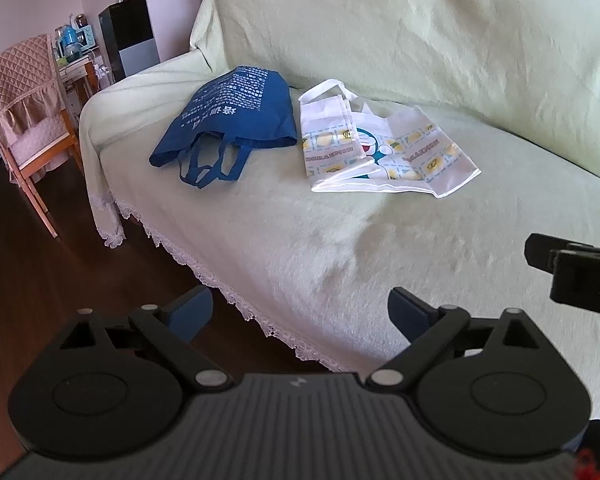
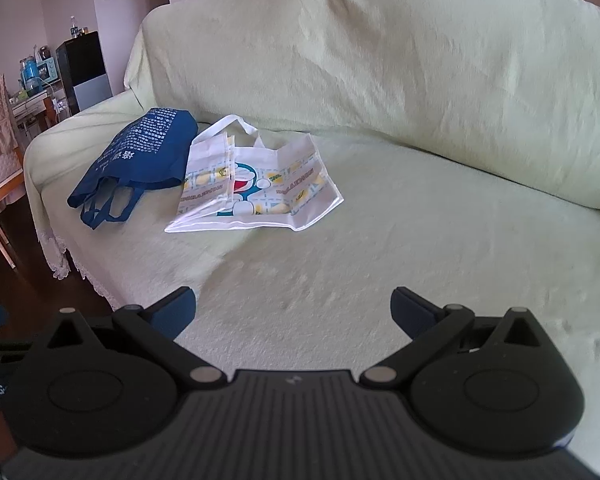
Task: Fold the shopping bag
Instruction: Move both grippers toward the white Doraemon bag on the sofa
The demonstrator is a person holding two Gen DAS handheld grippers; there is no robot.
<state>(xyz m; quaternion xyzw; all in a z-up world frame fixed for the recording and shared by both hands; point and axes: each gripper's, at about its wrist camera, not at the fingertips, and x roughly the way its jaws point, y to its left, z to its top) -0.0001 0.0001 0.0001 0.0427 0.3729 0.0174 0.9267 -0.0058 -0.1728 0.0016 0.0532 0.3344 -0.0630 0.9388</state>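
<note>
You're holding both grippers, left (image 1: 300,310) and right (image 2: 294,308), spread wide and empty; white Doraemon bag (image 2: 260,188) is lying ahead-left, nearer the right.

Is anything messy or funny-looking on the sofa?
A little. The white cartoon bag lies crumpled, one side panel folded up over its picture. The blue bag is slumped beside it, handles flopped toward the sofa cover's front edge. Nothing looks torn or spilled. Both tongs are open and empty.
</note>
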